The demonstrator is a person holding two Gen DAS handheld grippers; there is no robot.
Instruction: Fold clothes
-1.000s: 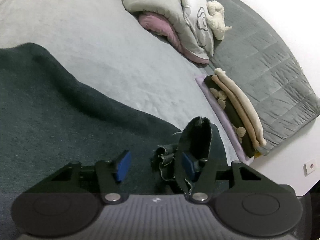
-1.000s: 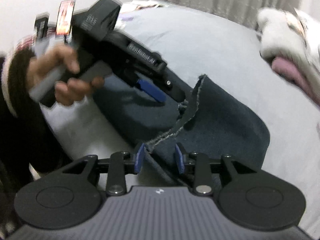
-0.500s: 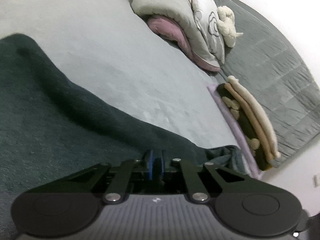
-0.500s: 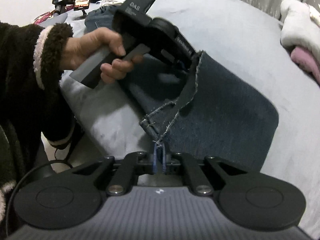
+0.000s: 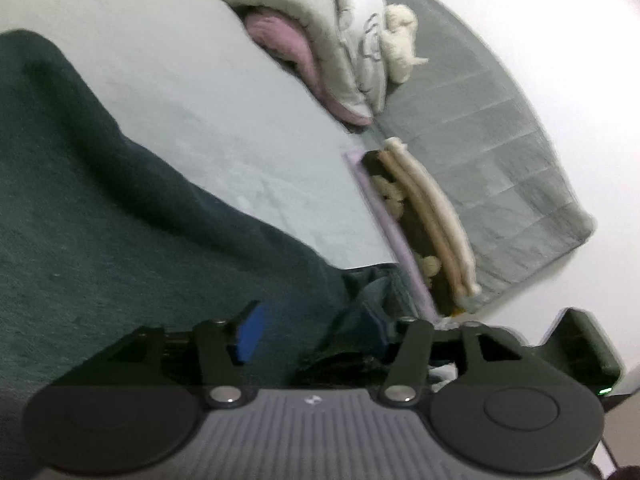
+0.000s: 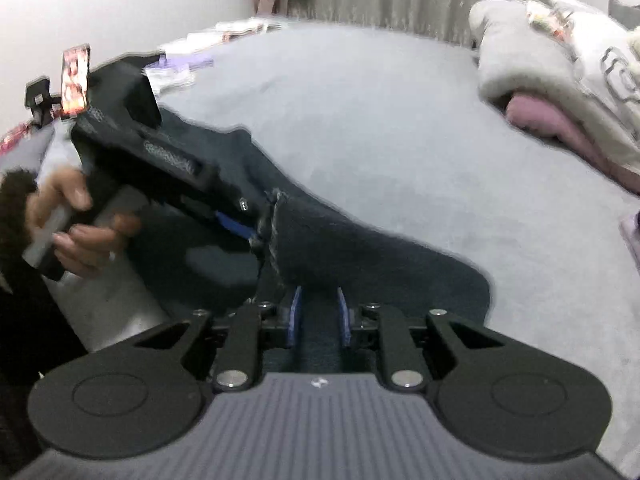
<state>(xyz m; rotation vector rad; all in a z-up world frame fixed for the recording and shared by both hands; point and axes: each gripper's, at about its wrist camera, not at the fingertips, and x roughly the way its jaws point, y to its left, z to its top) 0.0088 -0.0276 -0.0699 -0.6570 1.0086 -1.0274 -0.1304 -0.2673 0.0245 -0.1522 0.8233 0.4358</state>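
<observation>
Dark navy denim garment (image 6: 380, 248) with a pale frayed edge lies on a plain light grey bed (image 6: 380, 120). Both grippers are black with blue pads (image 5: 250, 334) and a grey ribbed body. Pillow pile (image 5: 320, 28): grey-beige fleece over a pink one, plus a white pillow with a line-drawn print; beyond it a grey quilted blanket (image 5: 492, 152) and a folded stack (image 5: 424, 224) in cream, tan, black and lilac.

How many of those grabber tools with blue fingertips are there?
2. The left gripper is at the frayed edge of the dark jeans, jaws opening, held by a hand. The right gripper is nearest the camera, jaws opening, denim between them.
</observation>
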